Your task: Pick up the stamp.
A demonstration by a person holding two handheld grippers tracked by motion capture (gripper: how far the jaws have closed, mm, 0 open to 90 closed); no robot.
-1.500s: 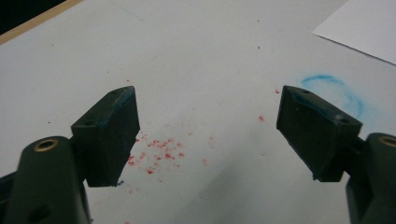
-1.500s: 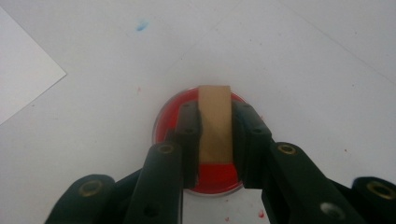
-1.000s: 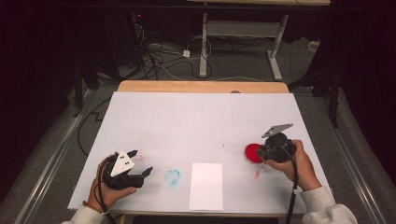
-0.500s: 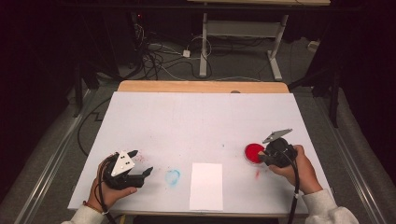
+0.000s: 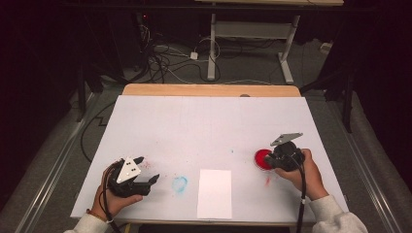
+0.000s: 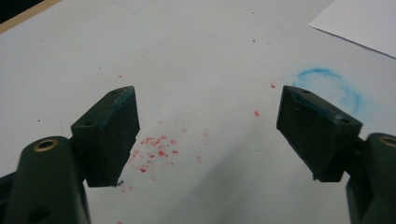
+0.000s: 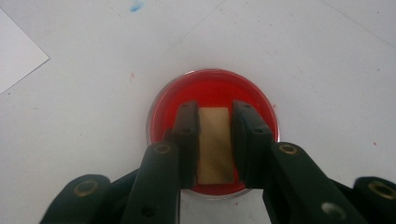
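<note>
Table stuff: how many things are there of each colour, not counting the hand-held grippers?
Red: 1, the round ink dish
White: 1, the sheet of paper
Tan: 1, the small block clamped in the right hand-held gripper over the dish
Total: 3

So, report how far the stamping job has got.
Done: right gripper is shut on a tan block over the red ink dish. In hand: inking it, apparently. Left: white paper looks unmarked. Left gripper is open, idle near a blue ring stain.
</note>
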